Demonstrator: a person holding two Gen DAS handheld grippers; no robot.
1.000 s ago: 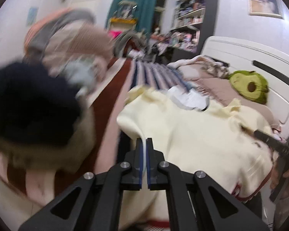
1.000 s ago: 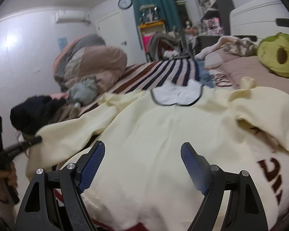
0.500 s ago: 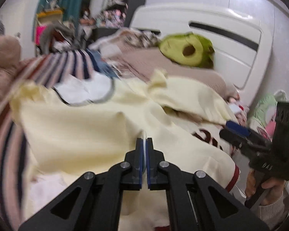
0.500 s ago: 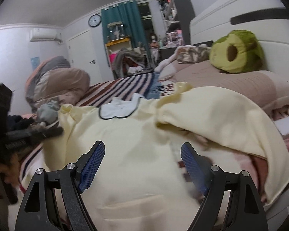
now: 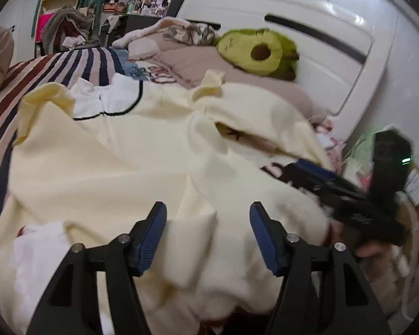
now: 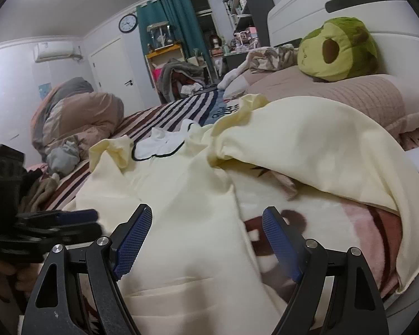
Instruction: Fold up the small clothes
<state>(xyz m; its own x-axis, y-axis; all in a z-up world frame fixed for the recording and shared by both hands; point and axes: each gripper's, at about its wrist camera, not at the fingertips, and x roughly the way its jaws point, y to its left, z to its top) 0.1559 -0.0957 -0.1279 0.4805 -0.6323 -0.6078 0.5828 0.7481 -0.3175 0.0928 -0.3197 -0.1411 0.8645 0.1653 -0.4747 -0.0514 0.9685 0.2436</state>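
Observation:
A pale yellow garment [image 5: 111, 162] with a white, black-edged collar [image 5: 109, 100] lies spread over the bed. Its right side is folded over on itself [image 6: 307, 145]. My left gripper [image 5: 208, 209] hovers over the near hem with its jaws opening. A loose fold of yellow cloth lies between the pads, which do not press on it. My right gripper [image 6: 206, 212] stands open just above the garment [image 6: 181, 195], near a brown print on the blanket. Each gripper shows in the other's view: the right gripper [image 5: 301, 171] and the left gripper [image 6: 89, 220].
A green avocado plush [image 6: 338, 47] rests on a beige pillow [image 6: 363, 97] by the white headboard [image 5: 307, 44]. The striped bedcover [image 5: 56, 67] runs back to a rolled duvet [image 6: 78, 114]. Dark clothes [image 6: 39, 187] lie at the bed's left edge. Cluttered shelves stand at the far wall.
The left gripper swung right, from the bedding pile onto the garment's hem, and its shut jaws have come apart. The right gripper shifted right and stayed open.

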